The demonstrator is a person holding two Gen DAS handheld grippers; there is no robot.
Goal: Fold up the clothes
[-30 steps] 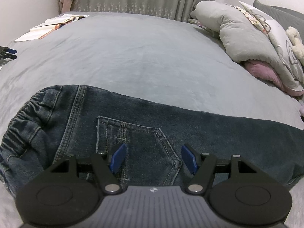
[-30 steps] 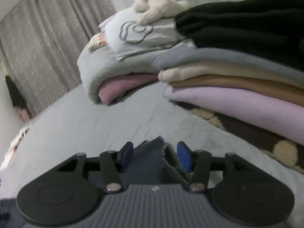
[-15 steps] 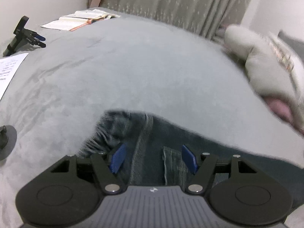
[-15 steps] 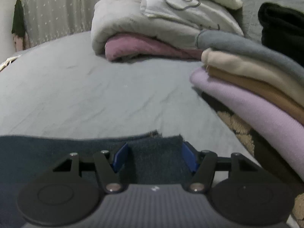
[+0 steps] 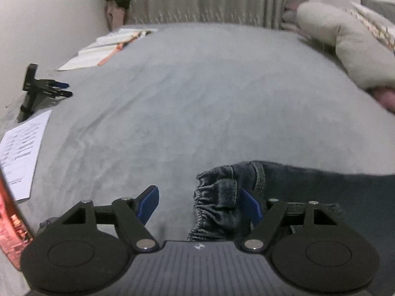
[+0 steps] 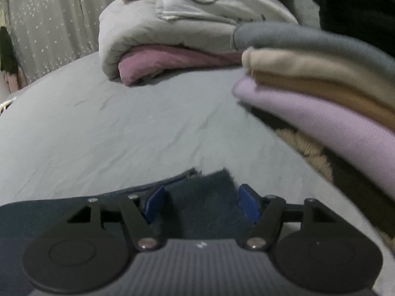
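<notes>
Jeans (image 5: 308, 187), lower frame: soft, heavyish denim; best held at gathered waistband (image 5: 217, 204) and hem (image 6: 205, 187). Left gripper (image 5: 197, 203) and right gripper (image 6: 201, 203) both spread apart, unclamped.

Both wrist views low over bed (image 5: 197, 98) (shared jeans (image 5: 308, 185)).

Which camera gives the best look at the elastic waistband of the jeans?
The left wrist view. The gathered waistband of the jeans sits between the open left gripper fingers, close and sharp. The right wrist view shows only the frayed hem end between the open right gripper fingers, no waistband.
</notes>
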